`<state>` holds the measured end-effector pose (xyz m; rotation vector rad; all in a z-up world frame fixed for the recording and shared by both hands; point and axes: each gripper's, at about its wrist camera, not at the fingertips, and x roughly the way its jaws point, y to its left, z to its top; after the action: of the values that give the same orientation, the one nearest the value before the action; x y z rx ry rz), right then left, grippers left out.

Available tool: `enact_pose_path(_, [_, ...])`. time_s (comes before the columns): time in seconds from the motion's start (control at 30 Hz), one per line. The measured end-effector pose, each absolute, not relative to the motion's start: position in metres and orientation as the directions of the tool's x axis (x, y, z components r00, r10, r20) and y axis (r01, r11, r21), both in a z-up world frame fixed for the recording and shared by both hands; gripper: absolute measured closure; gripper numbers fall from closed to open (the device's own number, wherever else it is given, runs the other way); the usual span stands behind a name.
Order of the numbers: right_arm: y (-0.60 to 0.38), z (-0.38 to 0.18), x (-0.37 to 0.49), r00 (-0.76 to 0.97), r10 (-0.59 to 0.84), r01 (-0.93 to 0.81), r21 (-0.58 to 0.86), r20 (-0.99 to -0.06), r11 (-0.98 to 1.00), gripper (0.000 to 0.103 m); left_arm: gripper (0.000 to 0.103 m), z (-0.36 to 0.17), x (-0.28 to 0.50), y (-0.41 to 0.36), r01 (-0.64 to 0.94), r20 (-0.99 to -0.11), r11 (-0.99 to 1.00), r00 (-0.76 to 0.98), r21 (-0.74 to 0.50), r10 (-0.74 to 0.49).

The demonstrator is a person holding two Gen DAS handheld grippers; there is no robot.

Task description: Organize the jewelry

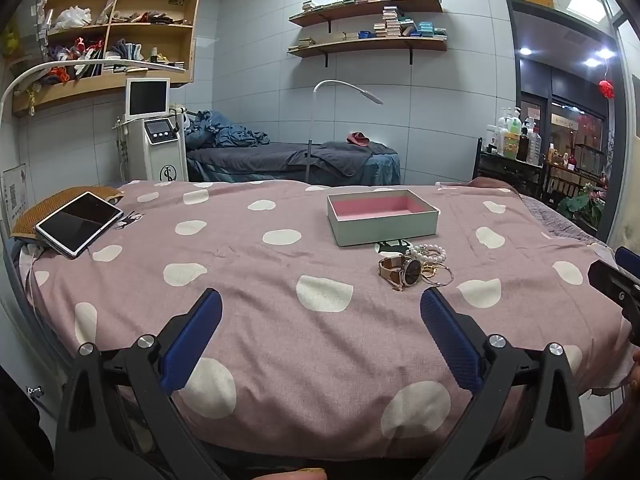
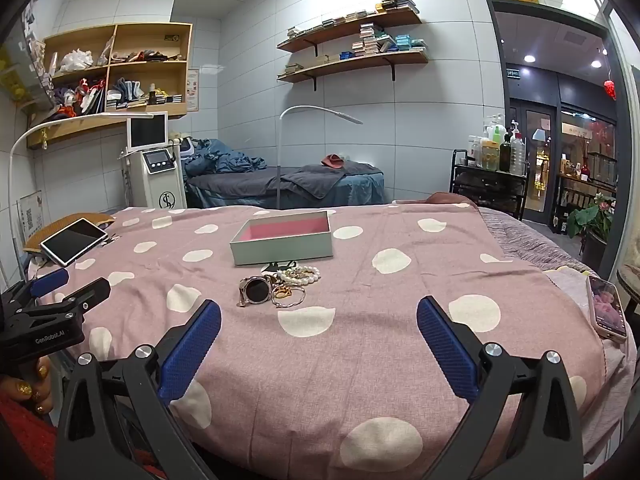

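Observation:
A pile of jewelry lies on the pink polka-dot bed cover: a rose-gold watch [image 1: 406,272] [image 2: 255,289], a pearl bracelet [image 1: 430,253] [image 2: 299,274] and thin gold bangles [image 1: 438,274] [image 2: 289,296]. Just behind it stands an open pale-green box with a pink lining [image 1: 382,216] [image 2: 283,238], empty. My left gripper [image 1: 320,310] is open and empty, held above the cover short and left of the pile. My right gripper [image 2: 318,318] is open and empty, short and right of the pile. Each gripper shows at the edge of the other's view.
A tablet [image 1: 78,222] [image 2: 73,240] rests on a woven cushion at the bed's far left. A phone [image 2: 606,308] lies near the right edge. Behind the bed are a treatment bed, a white machine [image 1: 154,136], a floor lamp and a bottle cart [image 1: 508,148].

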<state>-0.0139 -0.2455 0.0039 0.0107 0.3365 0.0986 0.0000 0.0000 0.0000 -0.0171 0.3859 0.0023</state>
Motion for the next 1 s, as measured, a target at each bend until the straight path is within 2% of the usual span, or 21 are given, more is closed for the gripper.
enact_pose_path(1.0, [-0.2445, 0.0026, -0.0136, 0.939, 0.097, -0.095, 0.024, -0.33, 0.995, 0.006, 0.005, 0.0034, -0.0028, 0.0013, 0.002, -0.377, 1.0, 0.926, -0.024, -0.011])
